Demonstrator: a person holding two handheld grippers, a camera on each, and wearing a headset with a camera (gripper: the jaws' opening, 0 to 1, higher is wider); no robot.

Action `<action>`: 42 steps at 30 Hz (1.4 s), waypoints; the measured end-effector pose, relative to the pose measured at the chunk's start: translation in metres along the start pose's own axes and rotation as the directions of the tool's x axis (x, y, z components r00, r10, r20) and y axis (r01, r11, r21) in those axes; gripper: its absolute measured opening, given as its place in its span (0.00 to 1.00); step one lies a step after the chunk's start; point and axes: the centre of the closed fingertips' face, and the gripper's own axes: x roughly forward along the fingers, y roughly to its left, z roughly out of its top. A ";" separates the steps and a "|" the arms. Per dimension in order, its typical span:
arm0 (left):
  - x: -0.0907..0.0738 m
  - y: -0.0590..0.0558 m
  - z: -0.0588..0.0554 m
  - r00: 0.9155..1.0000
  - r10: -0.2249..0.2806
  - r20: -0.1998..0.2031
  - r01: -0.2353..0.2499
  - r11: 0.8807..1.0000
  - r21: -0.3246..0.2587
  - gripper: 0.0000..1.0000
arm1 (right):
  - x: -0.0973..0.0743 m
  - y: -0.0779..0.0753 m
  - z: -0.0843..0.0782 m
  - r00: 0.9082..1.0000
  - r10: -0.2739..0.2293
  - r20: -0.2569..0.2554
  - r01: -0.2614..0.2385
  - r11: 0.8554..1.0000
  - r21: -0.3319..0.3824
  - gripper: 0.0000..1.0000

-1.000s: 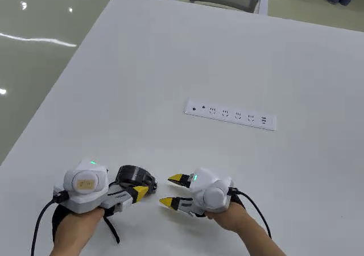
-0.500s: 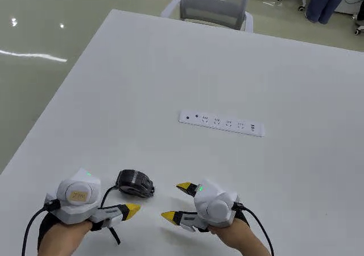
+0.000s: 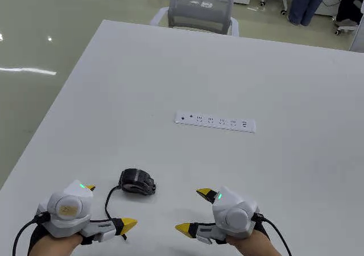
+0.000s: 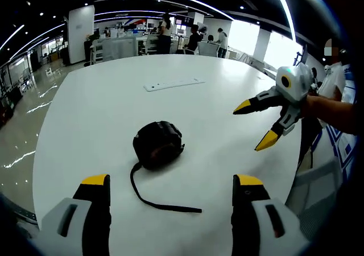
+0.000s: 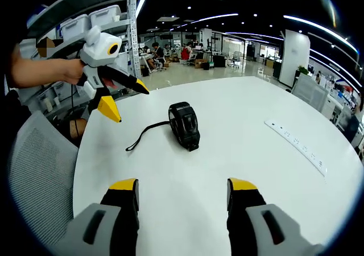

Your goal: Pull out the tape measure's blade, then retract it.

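Head view: the tape measure (image 3: 137, 181) lies on the white table (image 3: 256, 68), free of both grippers, just ahead of the left gripper (image 3: 109, 206) fingertips and off to the left of the right gripper (image 3: 193, 210) tips; its long axis runs roughly across the line between the two grippers, and its black strap (image 3: 107, 201) leaves the end nearest the left fingers and curls back between them; which end carries the blade mouth I cannot tell; a second ago the left fingertips were right against the case, and now they stand apart from it, while the right tips also sit farther from it; both pairs of fingers are spread wide and hold nothing; in the left gripper view the case (image 4: 158, 145) sits beyond the gap between the fingers, the strap (image 4: 153, 202) trailing toward them, and the right gripper (image 4: 252, 126) hangs in the air off to the right; well beyond all the fingertips lies a white power strip (image 3: 215, 121), and past the far table edge stands a grey chair (image 3: 202, 5); nothing lies between the fingers and the case but the strap.
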 end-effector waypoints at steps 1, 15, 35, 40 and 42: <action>-0.001 0.000 -0.001 1.000 -0.005 -0.001 0.005 1.000 0.003 0.87 | -0.005 0.000 -0.003 1.000 -0.009 -0.001 0.009 1.000 0.002 0.64; -0.016 -0.005 -0.008 0.999 -0.051 -0.010 0.052 0.992 0.118 0.94 | -0.050 -0.006 -0.028 0.998 -0.062 0.014 0.061 0.997 0.053 0.72; -0.036 -0.005 -0.015 0.996 -0.093 -0.003 0.092 0.980 0.177 0.99 | -0.110 -0.011 -0.045 0.996 -0.079 0.050 0.077 0.996 0.049 0.83; -0.040 -0.007 -0.013 0.996 -0.091 0.005 0.089 0.981 0.172 0.99 | -0.120 -0.012 -0.050 0.995 -0.083 0.050 0.079 0.995 0.064 0.87; -0.041 -0.007 -0.014 0.995 -0.096 0.002 0.094 0.980 0.177 0.99 | -0.123 -0.014 -0.052 0.994 -0.091 0.056 0.087 0.994 0.071 0.87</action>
